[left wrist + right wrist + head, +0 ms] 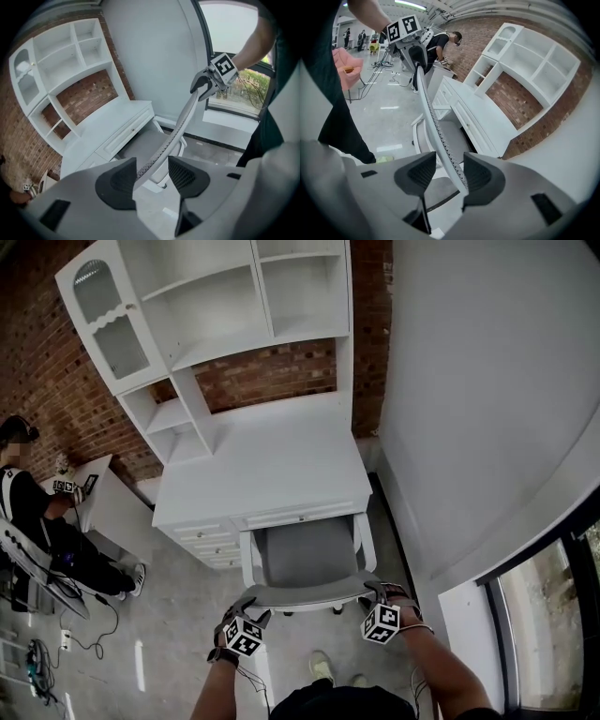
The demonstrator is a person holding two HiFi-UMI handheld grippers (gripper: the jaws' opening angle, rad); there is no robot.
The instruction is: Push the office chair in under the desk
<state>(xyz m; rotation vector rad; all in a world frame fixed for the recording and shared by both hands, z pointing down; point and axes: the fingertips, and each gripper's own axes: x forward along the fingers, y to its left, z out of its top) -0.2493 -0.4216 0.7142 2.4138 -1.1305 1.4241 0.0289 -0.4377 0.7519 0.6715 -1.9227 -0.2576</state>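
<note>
The grey office chair [305, 554] stands with its seat partly under the white desk [272, 465], its backrest top edge [309, 593] towards me. My left gripper [246, 604] is at the left end of that edge and my right gripper [375, 591] at the right end. In the left gripper view the mesh backrest [180, 122] runs between the jaws of my left gripper [152, 174], beside the left pad with a gap to the right pad. In the right gripper view the backrest [427, 112] lies along the right pad of my right gripper [450, 172], clear of the left. Both are open.
A white hutch with shelves [206, 306] rises behind the desk against a brick wall. A white wall [487, 381] runs close along the right. At the left a seated person [37, 521] works at a small table, with cables on the floor nearby.
</note>
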